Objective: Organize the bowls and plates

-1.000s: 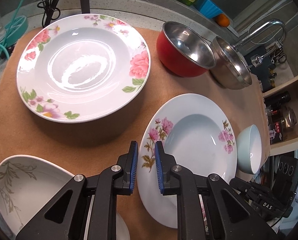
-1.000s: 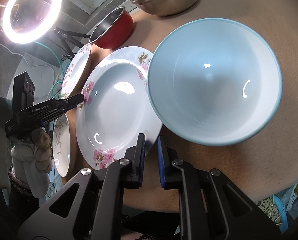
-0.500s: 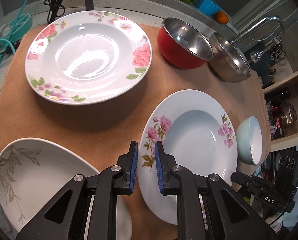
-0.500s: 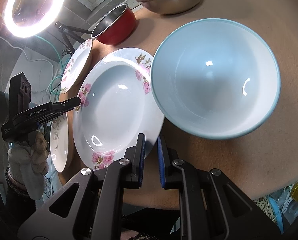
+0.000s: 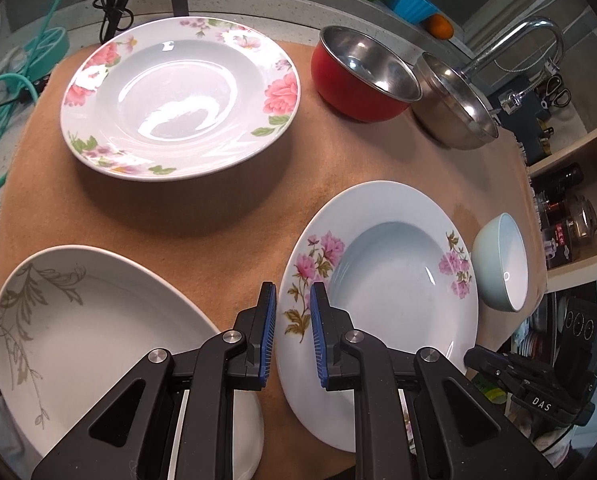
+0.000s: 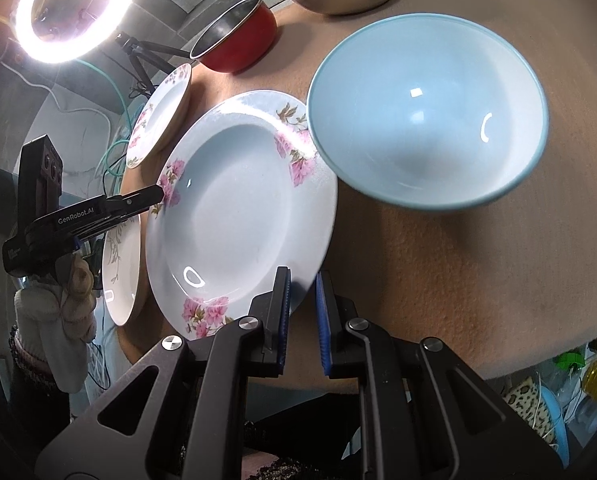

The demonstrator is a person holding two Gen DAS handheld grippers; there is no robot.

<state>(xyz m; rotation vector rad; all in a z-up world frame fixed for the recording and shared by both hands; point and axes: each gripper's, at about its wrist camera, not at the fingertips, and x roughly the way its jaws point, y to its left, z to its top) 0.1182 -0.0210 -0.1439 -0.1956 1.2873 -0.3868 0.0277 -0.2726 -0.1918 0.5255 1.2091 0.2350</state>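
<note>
The left gripper hovers with its jaws narrowly apart, empty, over the near rim of the white deep plate with pink flowers on the brown-covered desk. The right gripper (jaws likewise slightly parted, clamping nothing) sits at that plate's opposite edge. The pale blue bowl lies just beside the plate; a rose-patterned plate, a leaf-printed white plate, a red steel-lined bowl and a stainless bowl stand apart.
</note>
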